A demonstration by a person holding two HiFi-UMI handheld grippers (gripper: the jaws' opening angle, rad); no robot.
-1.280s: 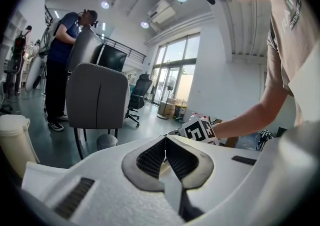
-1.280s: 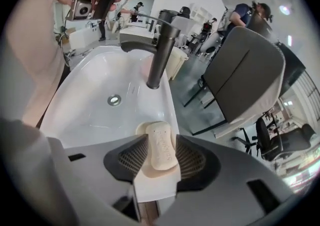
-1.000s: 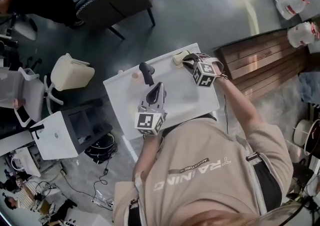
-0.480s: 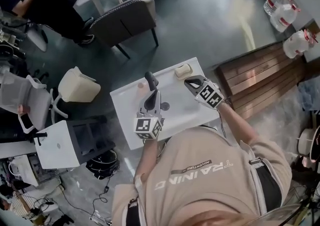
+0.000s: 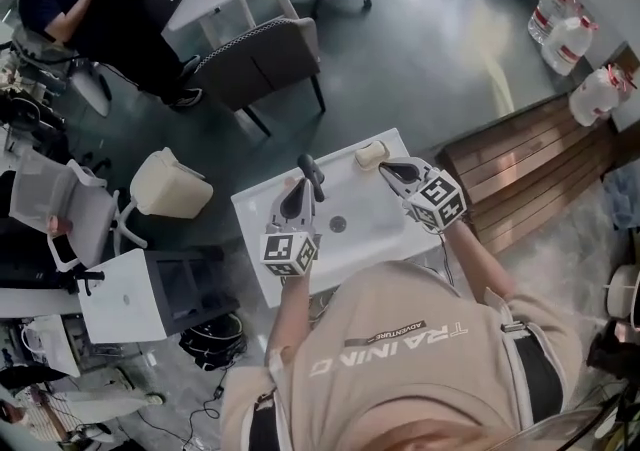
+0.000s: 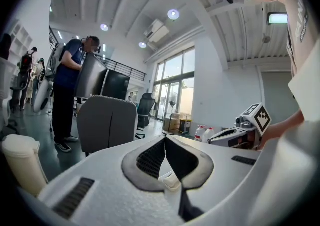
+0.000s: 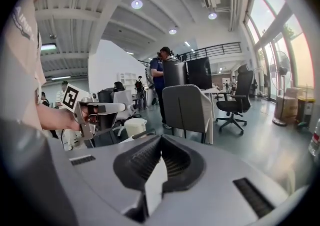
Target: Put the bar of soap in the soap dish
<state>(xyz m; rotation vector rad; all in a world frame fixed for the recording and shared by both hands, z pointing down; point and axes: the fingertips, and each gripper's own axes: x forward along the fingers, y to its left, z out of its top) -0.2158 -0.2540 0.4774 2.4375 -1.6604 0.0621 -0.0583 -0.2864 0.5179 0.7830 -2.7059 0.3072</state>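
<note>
A cream bar of soap (image 5: pixel 371 153) lies at the far right corner of the white basin top (image 5: pixel 370 229); I cannot tell the soap from its dish at this size. My right gripper (image 5: pixel 386 168) hangs just short of it, jaws shut and empty, raised off the top. My left gripper (image 5: pixel 298 189) is held over the basin's middle next to the dark faucet (image 5: pixel 312 173), also shut with nothing in it. In the left gripper view the pads meet at the left gripper (image 6: pixel 165 139) tips and the right gripper (image 6: pixel 232 134) shows off to the right. The right gripper (image 7: pixel 161 140) in its own view is shut too.
A round drain (image 5: pixel 338 224) sits in the basin. A grey chair (image 5: pixel 262 59) stands beyond the basin, a cream bin (image 5: pixel 170 184) to its left, a white cabinet (image 5: pixel 130 294) lower left. Water bottles (image 5: pixel 565 34) and a wooden platform (image 5: pixel 530 164) are on the right.
My right gripper has drawn back from the soap at the corner, rolled and lifted. The left gripper has risen as well. The soap stays where it lay.
</note>
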